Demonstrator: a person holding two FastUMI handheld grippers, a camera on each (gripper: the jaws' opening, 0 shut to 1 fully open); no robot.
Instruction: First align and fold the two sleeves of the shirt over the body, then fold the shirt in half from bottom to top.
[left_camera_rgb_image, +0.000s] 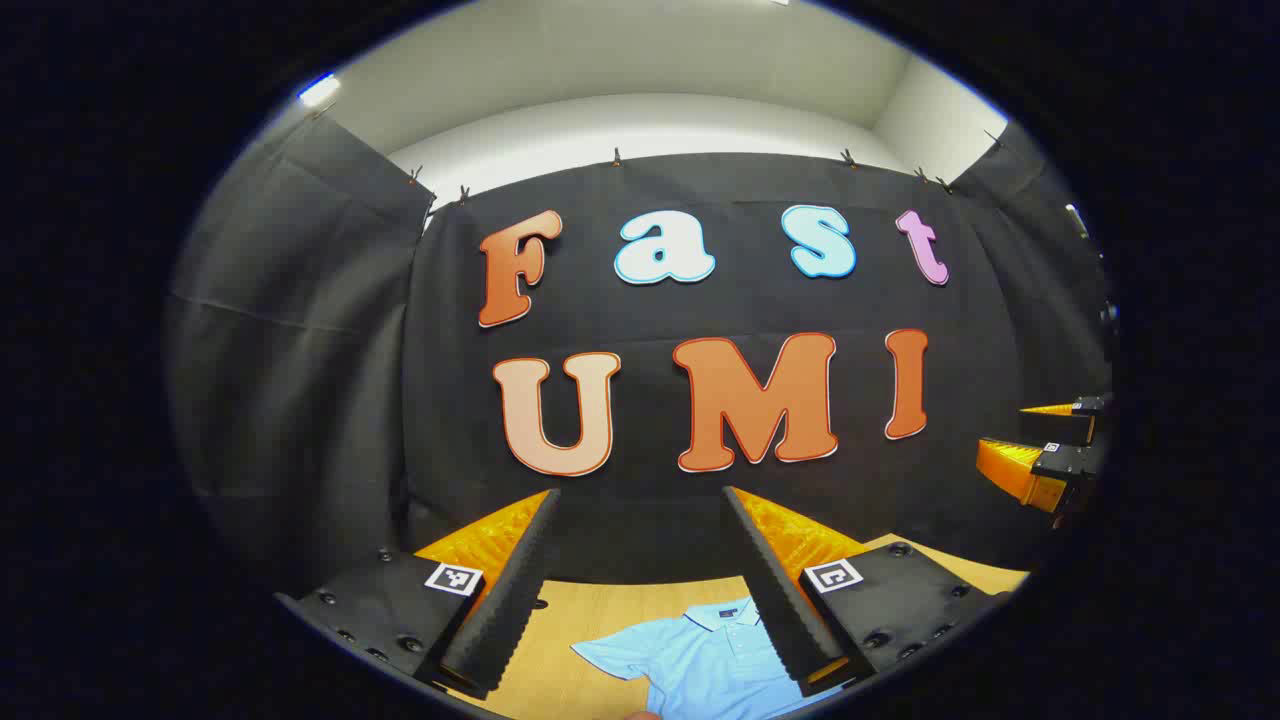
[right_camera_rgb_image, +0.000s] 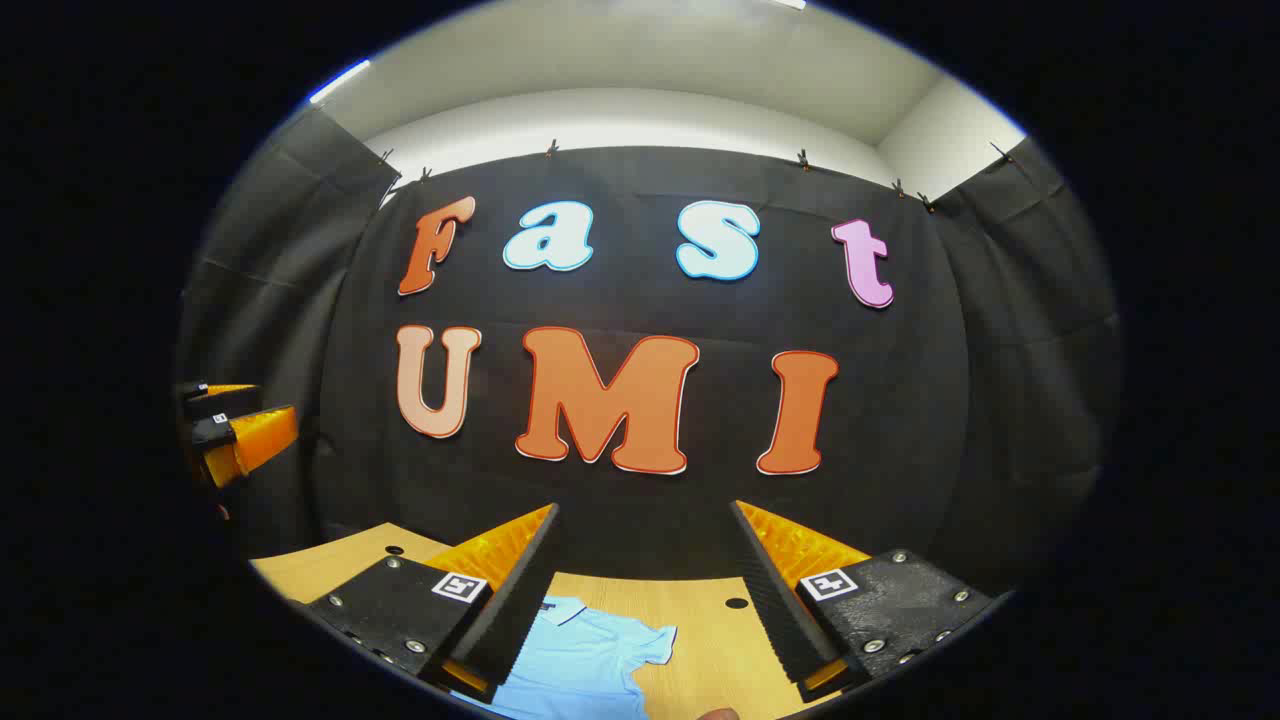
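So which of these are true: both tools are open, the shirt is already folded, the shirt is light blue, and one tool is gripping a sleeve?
1. Both tools are open. True: the left tool and right tool each show a wide gap.
2. The shirt is already folded. False: it lies flat on the table, sleeves spread.
3. The shirt is light blue. True.
4. One tool grips a sleeve. False: both hang above the shirt, holding nothing.

1. Shirt (left_camera_rgb_image: 715, 655): light blue polo, short sleeves, collar with buttoned placket.
2. Lies flat, face up on the wooden counter (right_camera_rgb_image: 710, 625), collar toward the counter's far edge, both sleeves spread out, unfolded.
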